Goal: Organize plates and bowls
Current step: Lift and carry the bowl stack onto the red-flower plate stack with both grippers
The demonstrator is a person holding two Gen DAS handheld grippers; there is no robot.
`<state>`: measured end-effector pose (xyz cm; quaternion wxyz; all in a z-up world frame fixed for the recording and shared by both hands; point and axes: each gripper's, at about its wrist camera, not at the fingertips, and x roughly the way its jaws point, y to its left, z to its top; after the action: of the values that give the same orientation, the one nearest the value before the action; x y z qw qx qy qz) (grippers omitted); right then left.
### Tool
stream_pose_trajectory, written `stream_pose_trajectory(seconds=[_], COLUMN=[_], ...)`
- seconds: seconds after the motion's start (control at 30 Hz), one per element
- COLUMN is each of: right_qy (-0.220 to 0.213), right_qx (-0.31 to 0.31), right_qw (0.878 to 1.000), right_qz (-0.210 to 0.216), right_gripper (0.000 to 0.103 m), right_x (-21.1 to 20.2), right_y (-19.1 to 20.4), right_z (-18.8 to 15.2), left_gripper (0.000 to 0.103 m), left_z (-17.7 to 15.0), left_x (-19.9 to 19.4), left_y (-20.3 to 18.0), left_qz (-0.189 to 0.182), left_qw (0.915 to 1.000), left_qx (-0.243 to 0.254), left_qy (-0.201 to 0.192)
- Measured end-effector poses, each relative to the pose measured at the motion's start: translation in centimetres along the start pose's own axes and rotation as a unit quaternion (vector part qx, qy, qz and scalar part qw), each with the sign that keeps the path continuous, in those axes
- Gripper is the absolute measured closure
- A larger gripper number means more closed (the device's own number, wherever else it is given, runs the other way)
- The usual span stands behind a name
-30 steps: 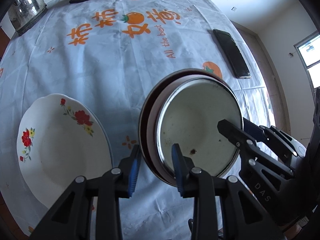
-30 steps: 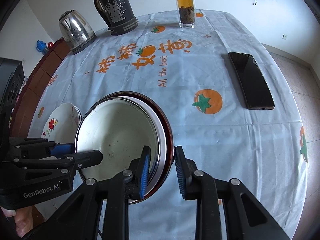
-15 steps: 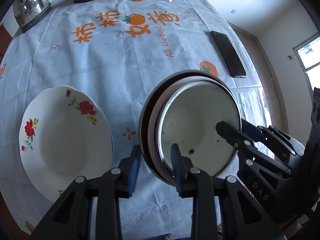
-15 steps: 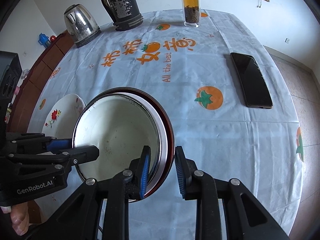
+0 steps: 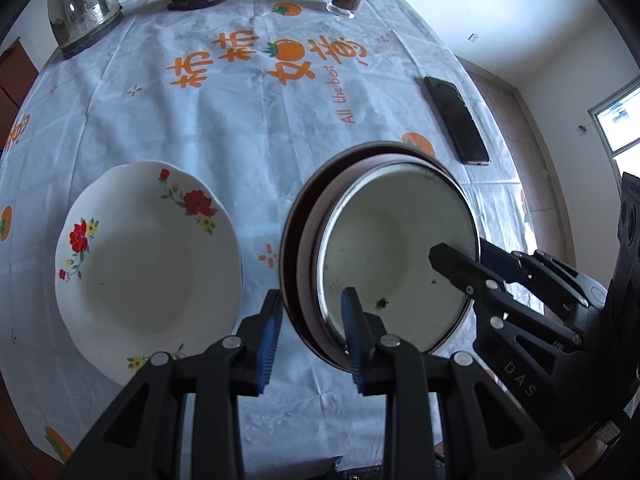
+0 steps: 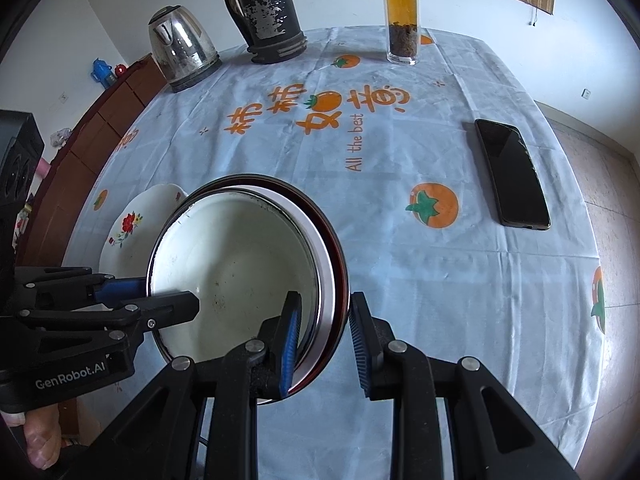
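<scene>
Left tool: fingers parted, blue pads facing inward, one finger outside and one inside near rim of stacked bowls; contact not resolvable. Right tool: fingers likewise straddling opposite rim, pads apart. Tools face each other across stack. Bare fingertips of left hand under tool body.

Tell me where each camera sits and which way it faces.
Left wrist: on the left gripper, facing forward across the table; its fingers straddle the left rims of the dark-rimmed plate and white enamel basin; right gripper enters from the right.
Right wrist: on the right gripper, facing forward at the same stack's right rims; left gripper and a fingertip show at left.
Shared: flowered white plate, black phone, steel kettle.
</scene>
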<state>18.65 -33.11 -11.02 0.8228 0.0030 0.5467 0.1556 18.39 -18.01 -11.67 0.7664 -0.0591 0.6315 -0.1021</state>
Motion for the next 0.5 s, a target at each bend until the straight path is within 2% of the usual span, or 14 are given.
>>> stream_pose_trajectory(seconds=[0.5], right_qy=[-0.011], right_qx=[-0.046], right_qw=[0.999], right_qz=[0.023], right_gripper=[0.076], right_x=[-0.8], right_y=[2.7], right_z=[1.3], left_gripper=[0.076], left_z=[-1.0], left_x=[-3.0], left_y=[2.1], left_qz=[0.016], left_qw=[0.9987], left_qx=[-0.037], left_qy=[-0.030])
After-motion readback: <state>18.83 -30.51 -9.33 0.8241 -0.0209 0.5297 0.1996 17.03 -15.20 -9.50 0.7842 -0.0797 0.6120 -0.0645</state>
